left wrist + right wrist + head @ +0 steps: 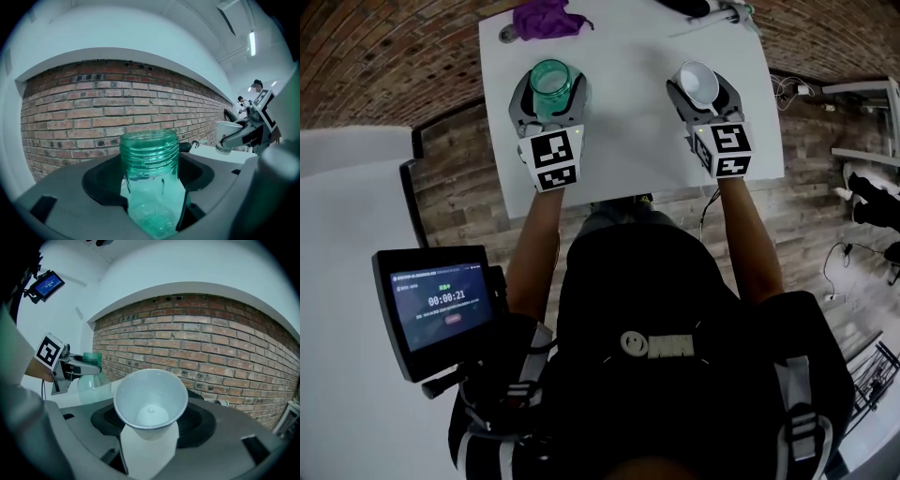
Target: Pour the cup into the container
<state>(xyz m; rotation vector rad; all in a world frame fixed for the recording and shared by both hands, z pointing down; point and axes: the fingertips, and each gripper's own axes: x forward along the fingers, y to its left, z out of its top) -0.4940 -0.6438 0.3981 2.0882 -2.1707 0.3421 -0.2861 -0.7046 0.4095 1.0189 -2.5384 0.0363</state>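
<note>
Table (628, 141) white, walls (93, 108) brick; left gripper (549, 91) gapes around jar (150, 154), right gripper (702, 91) clasps cup (151, 401).

The table (628, 141) is bare between the left claw (549, 91) and the right claw (704, 88), so there is open passage there. A jar (550, 77) fills the left claw's gap and a cup (698, 82) fills the right claw's. A cloth (546, 19) and a tool (714, 16) block the far edge.
</note>
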